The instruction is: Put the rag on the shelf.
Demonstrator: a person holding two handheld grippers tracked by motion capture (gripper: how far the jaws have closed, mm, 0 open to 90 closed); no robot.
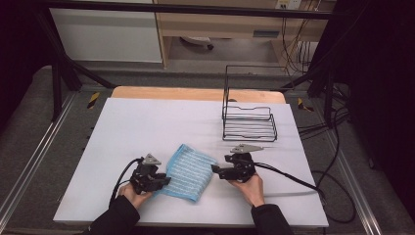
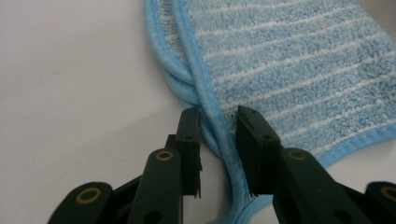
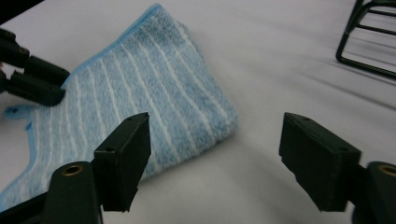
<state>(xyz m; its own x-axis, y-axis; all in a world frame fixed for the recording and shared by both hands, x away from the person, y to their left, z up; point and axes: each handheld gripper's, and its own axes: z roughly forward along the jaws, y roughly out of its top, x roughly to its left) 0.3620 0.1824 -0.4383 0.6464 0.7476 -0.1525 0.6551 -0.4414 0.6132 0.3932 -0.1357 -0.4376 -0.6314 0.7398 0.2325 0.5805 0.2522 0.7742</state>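
A folded light-blue towel point(image 1: 188, 171) with white stripes lies flat on the white table sheet point(image 1: 147, 127) near the front. My left gripper point(image 1: 164, 182) is at the towel's front-left edge. In the left gripper view its jaws point(image 2: 218, 126) are drawn in close on the thick upper hem of the towel point(image 2: 289, 70), a lower layer lying beneath. My right gripper point(image 1: 215, 170) sits at the towel's right side, level with the table. It stands wide open point(image 3: 215, 154) and empty, the towel's folded corner point(image 3: 154, 93) just ahead of its left jaw. The left gripper point(image 3: 42, 86) shows across the towel.
A black wire rack point(image 1: 248, 122) stands on the table behind and to the right of the towel, its corner point(image 3: 369, 37) visible in the right gripper view. Cables trail from both grippers toward the table's sides. Bare white sheet stretches over the left and back.
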